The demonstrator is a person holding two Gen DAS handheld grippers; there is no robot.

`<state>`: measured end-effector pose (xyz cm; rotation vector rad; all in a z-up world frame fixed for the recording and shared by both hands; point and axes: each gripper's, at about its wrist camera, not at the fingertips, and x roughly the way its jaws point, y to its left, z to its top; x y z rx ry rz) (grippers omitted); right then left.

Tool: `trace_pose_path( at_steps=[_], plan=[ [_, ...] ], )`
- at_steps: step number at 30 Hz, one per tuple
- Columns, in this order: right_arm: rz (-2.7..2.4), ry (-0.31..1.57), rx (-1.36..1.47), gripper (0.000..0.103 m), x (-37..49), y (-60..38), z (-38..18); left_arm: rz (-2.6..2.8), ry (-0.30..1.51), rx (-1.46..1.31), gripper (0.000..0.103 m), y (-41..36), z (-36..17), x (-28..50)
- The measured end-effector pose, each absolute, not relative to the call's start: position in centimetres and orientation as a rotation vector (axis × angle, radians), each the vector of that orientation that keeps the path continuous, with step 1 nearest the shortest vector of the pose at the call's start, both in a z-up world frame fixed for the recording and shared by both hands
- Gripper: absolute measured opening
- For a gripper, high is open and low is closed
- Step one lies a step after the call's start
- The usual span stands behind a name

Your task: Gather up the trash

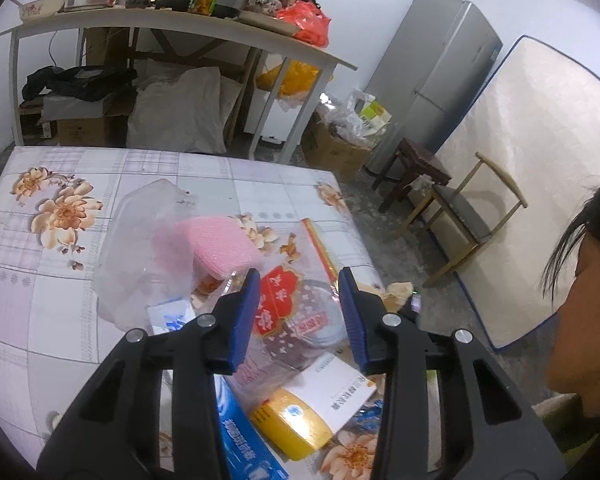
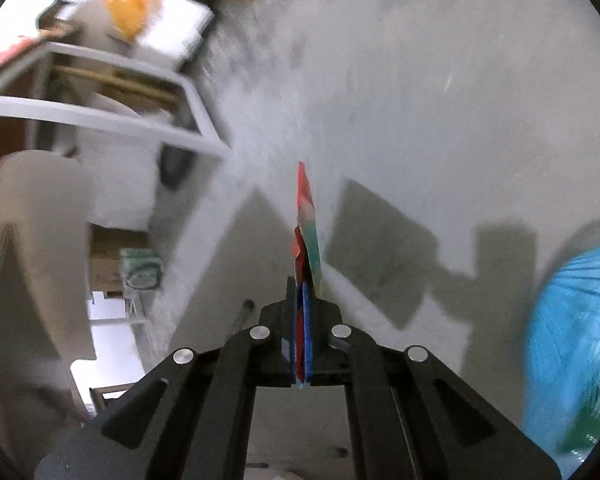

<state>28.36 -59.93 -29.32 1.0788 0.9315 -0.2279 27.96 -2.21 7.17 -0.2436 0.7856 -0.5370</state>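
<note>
My left gripper is open above a heap of trash on the flowered table. Between its blue pads lies a clear bag with a red label. Around it are a pink sponge, a clear plastic container, a yellow box, a white box and a blue box. My right gripper is shut on a flat red and green wrapper, held over the grey floor. A blue trash bag is at the right edge.
A white side table with jars and a cooker stands behind. A fridge, mattress, stool and chair are to the right. A person's head is close by. The right wrist view is blurred.
</note>
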Motion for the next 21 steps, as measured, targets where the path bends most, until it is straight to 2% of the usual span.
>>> trace_pose_path(
  at_steps=[2,6,11,16,21],
  plan=[
    [-0.276,0.861,1.085,0.002,22.7,-61.7,-26.1,-0.550,0.776,-0.253,0.037,-2.0,7.2,27.4],
    [-0.426,0.770,1.152,0.002,11.4,-64.6,-23.3,-0.576,0.753,-0.277,0.037,-1.7,7.3,26.3],
    [-0.640,0.769,1.340,0.002,-0.8,-64.6,-26.6,-0.609,0.730,-0.304,0.037,-1.3,7.5,24.7],
    [-0.707,0.730,1.517,0.002,-4.7,-63.2,-30.1,-0.636,0.741,-0.342,0.037,-0.7,7.3,23.3],
    [-0.698,0.697,1.509,0.002,-3.3,-62.3,-29.2,-0.645,0.723,-0.354,0.037,0.0,7.9,21.4]
  ],
)
